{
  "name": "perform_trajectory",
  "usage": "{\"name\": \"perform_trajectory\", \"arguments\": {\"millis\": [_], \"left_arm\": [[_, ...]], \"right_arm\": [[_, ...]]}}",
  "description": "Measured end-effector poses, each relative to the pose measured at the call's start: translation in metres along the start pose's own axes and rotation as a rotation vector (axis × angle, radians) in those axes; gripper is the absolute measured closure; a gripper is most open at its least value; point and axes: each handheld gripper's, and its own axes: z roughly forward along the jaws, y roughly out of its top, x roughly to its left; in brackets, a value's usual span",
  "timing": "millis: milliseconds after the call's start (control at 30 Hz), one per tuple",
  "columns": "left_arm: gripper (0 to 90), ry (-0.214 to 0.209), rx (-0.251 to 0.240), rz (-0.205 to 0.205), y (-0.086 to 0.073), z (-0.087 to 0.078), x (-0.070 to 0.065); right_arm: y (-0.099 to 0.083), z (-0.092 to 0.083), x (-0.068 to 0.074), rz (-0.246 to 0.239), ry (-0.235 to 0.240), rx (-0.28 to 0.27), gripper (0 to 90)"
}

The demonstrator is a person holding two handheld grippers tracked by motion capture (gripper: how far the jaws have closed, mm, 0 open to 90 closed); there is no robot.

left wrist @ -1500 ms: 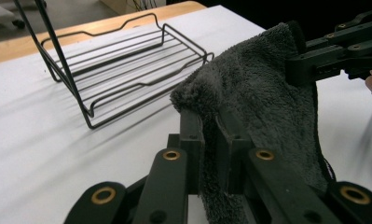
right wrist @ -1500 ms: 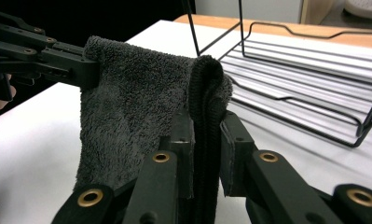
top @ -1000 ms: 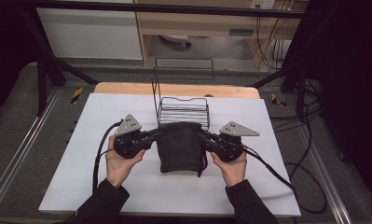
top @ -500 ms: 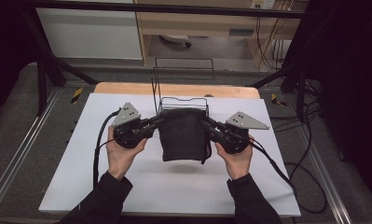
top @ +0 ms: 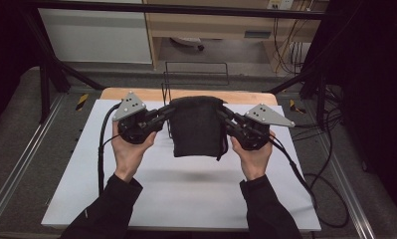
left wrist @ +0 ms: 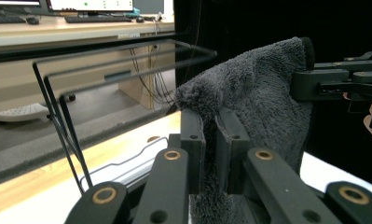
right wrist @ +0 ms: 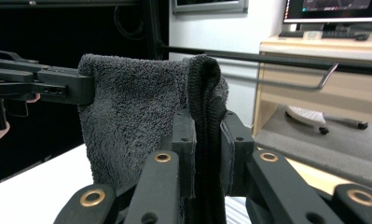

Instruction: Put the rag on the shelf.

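A dark grey folded towel (top: 197, 127) hangs in the air above the white table top (top: 186, 184), stretched between both grippers. My left gripper (top: 167, 112) is shut on its upper left corner, and the fluffy towel (left wrist: 263, 93) is pinched between the two black jaws in the left gripper view. On the other side my right gripper (top: 225, 115) is shut on the upper right corner; the towel edge (right wrist: 207, 107) runs down between its jaws. A hand holds each gripper from below.
A black wire rack (top: 167, 104) stands just behind the towel, at the far edge of the table; its bars (left wrist: 58, 88) rise at the left of the left gripper view. Black cables (top: 102, 149) trail from both grippers. A desk with monitors stands beyond.
Both grippers have risen together with the towel, which has left the table and now hangs in front of the wire rack.
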Motion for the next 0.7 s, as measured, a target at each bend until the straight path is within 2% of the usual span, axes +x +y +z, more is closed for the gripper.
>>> {"name": "perform_trajectory", "arguments": {"millis": [700], "left_arm": [[82.7, 0.041, -0.123, 0.006, 0.053, 0.004, 0.014]], "right_arm": [[0.053, 0.016, -0.003, -0.044, -0.057, -0.111, 79.1]]}}
